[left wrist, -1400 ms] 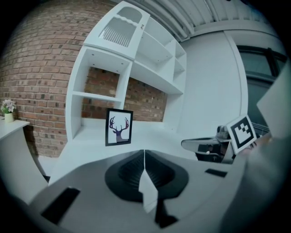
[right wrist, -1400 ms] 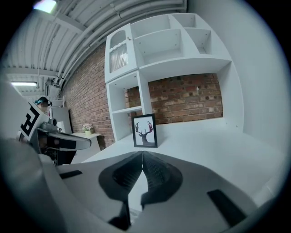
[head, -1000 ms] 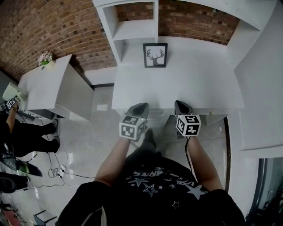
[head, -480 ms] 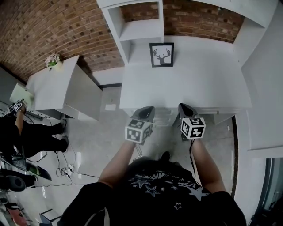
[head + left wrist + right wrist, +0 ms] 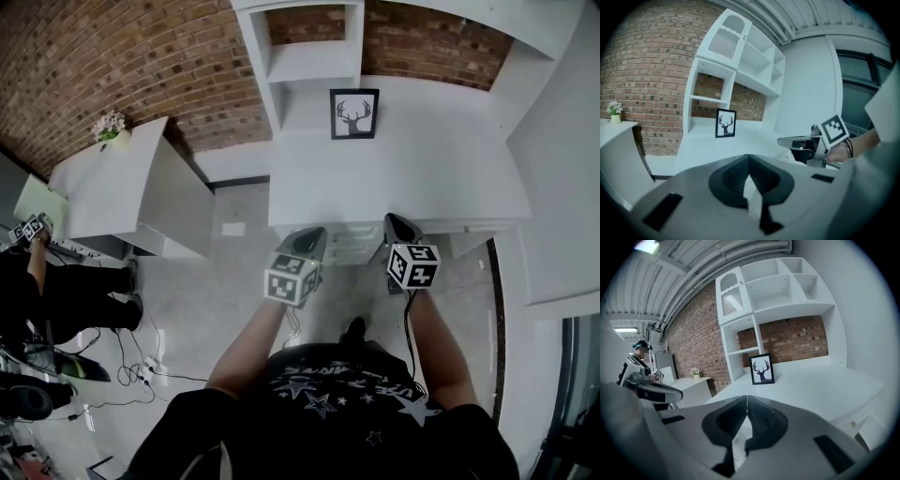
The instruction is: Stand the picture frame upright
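Picture frame: standing on its lower edge at the back of the white worktop, just before the foot of the white shelf unit, well apart from both tongs, ahead of them and roughly between their lines. Left tongs: closed, nothing between the ribbed pads, held at the worktop's near edge. Right tongs: likewise closed and empty, beside the left at the same edge. Frame: thin black rectangular border, portrait format, white sheet with dark antlered deer-head silhouette. Worktop: smooth matt white, bare between tongs and frame, straight near edge with drawer fronts below, white panel along the right side. Shelf unit: open white compartments, red brick wall visible behind. Tongs: grey moulded shells, dark ribbed pads, marker cube on each. To the left, across a strip of grey floor: separate white cabinet with small flower pot; another person further left; cables on the floor
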{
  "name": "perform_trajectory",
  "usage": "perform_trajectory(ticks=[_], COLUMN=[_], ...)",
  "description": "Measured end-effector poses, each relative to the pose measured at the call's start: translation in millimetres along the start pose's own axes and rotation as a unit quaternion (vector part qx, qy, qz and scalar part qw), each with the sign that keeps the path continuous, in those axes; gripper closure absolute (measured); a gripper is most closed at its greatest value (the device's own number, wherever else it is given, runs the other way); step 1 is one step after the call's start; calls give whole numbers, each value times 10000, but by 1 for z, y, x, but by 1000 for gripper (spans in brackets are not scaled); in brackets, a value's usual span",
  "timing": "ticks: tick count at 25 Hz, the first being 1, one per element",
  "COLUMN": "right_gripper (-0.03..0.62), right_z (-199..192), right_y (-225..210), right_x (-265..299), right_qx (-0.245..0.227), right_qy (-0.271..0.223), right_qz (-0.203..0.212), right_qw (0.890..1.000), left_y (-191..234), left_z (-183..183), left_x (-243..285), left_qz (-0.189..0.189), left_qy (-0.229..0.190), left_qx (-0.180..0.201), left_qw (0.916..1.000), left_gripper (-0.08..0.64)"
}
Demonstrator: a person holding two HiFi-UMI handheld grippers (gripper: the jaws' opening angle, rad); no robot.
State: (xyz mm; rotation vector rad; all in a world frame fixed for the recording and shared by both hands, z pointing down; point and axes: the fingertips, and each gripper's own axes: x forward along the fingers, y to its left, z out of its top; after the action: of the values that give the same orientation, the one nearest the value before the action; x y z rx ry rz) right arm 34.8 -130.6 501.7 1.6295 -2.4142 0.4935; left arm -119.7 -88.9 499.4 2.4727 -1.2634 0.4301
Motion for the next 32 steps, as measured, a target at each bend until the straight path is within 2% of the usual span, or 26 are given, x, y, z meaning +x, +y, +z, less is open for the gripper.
perform_trajectory(ticks=[13, 23, 32], right_gripper=[575, 577, 577], right_z=[-9, -18, -45], right_y=[60, 84, 123], right_x=[-38, -73, -104], right_qx=[78, 137, 282], right_qy=[-147, -310, -249], right_qz=[-472, -758, -938], right_qw=[9987, 9965, 9949], left_y=[20, 12, 14], left_z=[-7, -13, -34], left_x=[-57, -90, -129], left_qz=[-351, -583, -735], left_qy=[-208, -362, -314], left_qx=[-24, 24, 63], left_qw=[9992, 9976, 9968], left_gripper=[541, 541, 541])
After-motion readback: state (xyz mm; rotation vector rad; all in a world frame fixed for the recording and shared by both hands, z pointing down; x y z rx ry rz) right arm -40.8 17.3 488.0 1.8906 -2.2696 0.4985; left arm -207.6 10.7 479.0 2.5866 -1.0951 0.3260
